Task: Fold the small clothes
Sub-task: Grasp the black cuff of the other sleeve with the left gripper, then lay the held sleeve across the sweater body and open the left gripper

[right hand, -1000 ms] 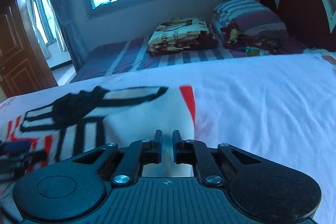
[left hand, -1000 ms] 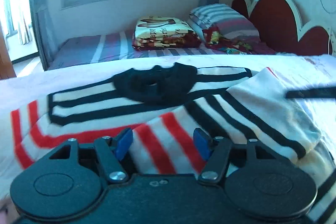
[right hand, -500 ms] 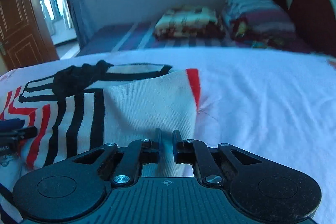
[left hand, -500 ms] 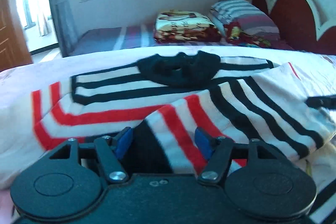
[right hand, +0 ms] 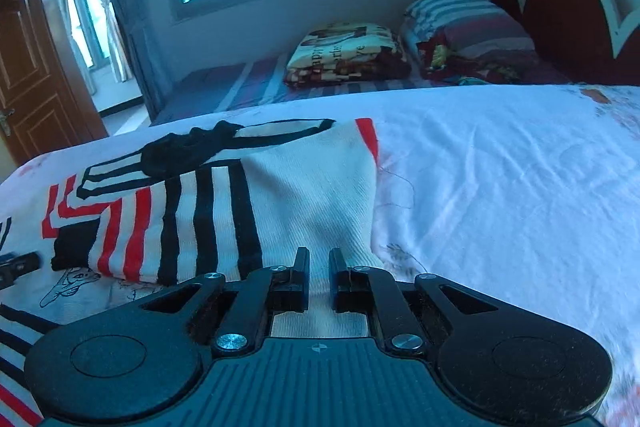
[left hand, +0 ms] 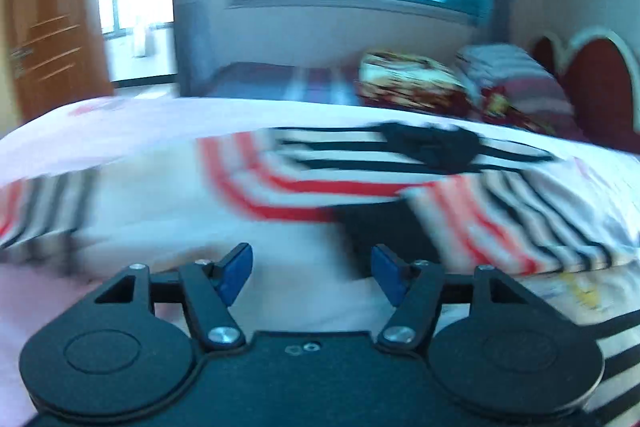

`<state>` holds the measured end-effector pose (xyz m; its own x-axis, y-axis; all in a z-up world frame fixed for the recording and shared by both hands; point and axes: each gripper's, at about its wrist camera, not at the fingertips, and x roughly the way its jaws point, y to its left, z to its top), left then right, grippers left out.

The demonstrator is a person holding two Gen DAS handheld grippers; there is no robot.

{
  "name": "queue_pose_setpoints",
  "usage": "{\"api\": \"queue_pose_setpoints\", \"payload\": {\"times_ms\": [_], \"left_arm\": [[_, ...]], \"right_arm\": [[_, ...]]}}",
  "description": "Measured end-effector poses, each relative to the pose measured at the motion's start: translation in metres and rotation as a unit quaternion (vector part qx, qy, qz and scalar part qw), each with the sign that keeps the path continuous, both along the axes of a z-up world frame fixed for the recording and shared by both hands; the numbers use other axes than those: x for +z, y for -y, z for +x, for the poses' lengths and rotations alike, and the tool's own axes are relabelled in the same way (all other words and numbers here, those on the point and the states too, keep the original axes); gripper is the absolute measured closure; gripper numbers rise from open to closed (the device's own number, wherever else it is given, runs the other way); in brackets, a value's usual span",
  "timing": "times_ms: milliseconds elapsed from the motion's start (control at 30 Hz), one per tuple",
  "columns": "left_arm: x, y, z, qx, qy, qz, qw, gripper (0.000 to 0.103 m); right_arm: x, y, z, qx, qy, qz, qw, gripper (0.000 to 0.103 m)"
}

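Note:
A white sweater with black and red stripes (left hand: 360,179) and a black collar (left hand: 432,147) lies on the white sheet. In the blurred left wrist view it spreads ahead and to the right. My left gripper (left hand: 312,265) is open, blue pads apart, with only sheet between them, left of the sweater's black hem. In the right wrist view, the sweater (right hand: 200,211) has a white part folded across its striped front. My right gripper (right hand: 319,267) is shut on the near end of that white fold. The left gripper's fingers (right hand: 20,265) show at the left edge.
The white bed sheet (right hand: 500,187) stretches wide to the right of the sweater. A second bed behind holds a folded patterned blanket (right hand: 344,55) and a striped pillow (right hand: 460,15). A red headboard (right hand: 568,11) stands at the right and a wooden door (right hand: 28,75) at the left.
My left gripper slid left off the sweater and now hangs over bare sheet, its view swung leftward. The right gripper drew back with the white fold, so more sweater shows ahead of it.

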<state>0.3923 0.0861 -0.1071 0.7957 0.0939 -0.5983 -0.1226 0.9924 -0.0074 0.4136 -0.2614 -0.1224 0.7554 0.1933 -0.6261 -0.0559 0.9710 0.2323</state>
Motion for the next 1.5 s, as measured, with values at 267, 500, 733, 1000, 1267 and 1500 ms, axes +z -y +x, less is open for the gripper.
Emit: {"api": "queue_pose_setpoints", "payload": {"times_ms": [267,500,733,1000,1267,1500], "left_arm": [[0.000,-0.216,-0.062,0.229,0.012,-0.120,0.9659,0.042],[-0.012,-0.315,-0.075,0.281,0.060,-0.278,0.9165,0.042],[-0.021,-0.356,-0.053,0.271,0.080,-0.343,0.8955,0.044],[0.001,-0.322,-0.024,0.199,0.079,-0.273,0.9381,0.097],[0.034,-0.150,0.024,0.004,0.067,-0.173,0.9827,0.097],[0.030,-0.014,0.061,-0.096,0.028,-0.139,0.9853,0.097]], "right_arm": [[0.003,-0.019,-0.024,-0.051,-0.024,0.036,0.998,0.094],[0.015,-0.070,-0.012,-0.049,-0.034,0.070,0.996,0.094],[0.023,-0.110,0.004,-0.044,-0.029,0.058,0.997,0.094],[0.017,-0.121,0.010,-0.046,-0.031,0.052,0.997,0.094],[0.010,-0.110,0.012,-0.048,-0.028,0.061,0.997,0.094],[0.007,-0.081,0.010,-0.058,-0.021,0.084,0.995,0.094]]}}
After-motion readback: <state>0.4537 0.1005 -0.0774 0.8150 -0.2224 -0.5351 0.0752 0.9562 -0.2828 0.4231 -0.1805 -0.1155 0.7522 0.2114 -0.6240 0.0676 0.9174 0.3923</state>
